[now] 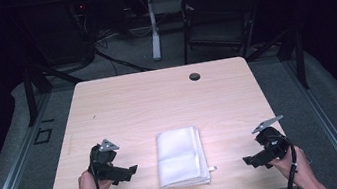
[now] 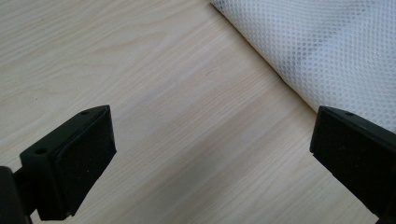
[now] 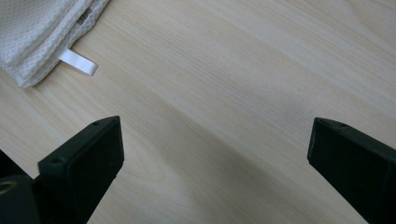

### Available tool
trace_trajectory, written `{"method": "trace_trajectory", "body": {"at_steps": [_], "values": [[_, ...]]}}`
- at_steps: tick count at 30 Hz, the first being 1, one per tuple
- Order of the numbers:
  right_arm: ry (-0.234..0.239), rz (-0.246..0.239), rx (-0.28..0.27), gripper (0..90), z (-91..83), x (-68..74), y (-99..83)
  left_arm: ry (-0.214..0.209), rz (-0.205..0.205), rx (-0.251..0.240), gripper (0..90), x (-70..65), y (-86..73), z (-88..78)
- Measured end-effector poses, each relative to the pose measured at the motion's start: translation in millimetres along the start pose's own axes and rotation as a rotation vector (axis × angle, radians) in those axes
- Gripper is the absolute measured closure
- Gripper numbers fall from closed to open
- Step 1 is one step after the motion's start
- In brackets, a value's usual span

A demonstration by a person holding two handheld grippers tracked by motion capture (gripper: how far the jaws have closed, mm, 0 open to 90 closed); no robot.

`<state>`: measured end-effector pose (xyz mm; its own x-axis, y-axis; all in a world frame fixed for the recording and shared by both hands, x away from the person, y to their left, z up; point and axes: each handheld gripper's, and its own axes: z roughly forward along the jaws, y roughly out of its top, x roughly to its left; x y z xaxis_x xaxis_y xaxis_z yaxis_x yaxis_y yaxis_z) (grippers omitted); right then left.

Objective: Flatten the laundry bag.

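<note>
Flanking the folded towel [image 1: 181, 156], both claws gape wide (holding nothing).

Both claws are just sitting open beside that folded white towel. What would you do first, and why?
Probably bring the right gripper in toward the folded towel's near corner, where its small tag sticks out. Its jaws stand open and hold nothing, and the towel lies untouched between it and the left gripper.
</note>
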<state>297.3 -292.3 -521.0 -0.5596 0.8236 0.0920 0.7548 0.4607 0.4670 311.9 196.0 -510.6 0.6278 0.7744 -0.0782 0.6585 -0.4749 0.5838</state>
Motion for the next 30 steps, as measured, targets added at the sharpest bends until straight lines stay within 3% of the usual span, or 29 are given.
{"method": "trace_trajectory", "body": {"at_steps": [12,13,15,21,30], "values": [[0.02,-0.01,-0.005,4.0,-0.9,6.4,2.9,-0.018,0.017,-0.018,0.1,-10.2,4.6,-2.0],[0.018,0.013,-0.046,4.0,2.1,9.1,1.7,-0.024,0.022,-0.017,0.1,-11.6,5.5,-1.7],[0.016,-0.013,-0.005,4.1,-0.1,9.0,3.7,-0.028,0.031,-0.021,0.1,-14.5,7.6,-1.2],[0.021,-0.024,0.001,5.5,-0.6,10.1,4.4,-0.045,0.039,-0.028,1.4,-20.9,11.9,1.5],[0.035,-0.023,0.004,6.2,-1.4,10.3,4.4,-0.086,0.115,-0.036,3.7,-43.5,26.6,11.3]]}}
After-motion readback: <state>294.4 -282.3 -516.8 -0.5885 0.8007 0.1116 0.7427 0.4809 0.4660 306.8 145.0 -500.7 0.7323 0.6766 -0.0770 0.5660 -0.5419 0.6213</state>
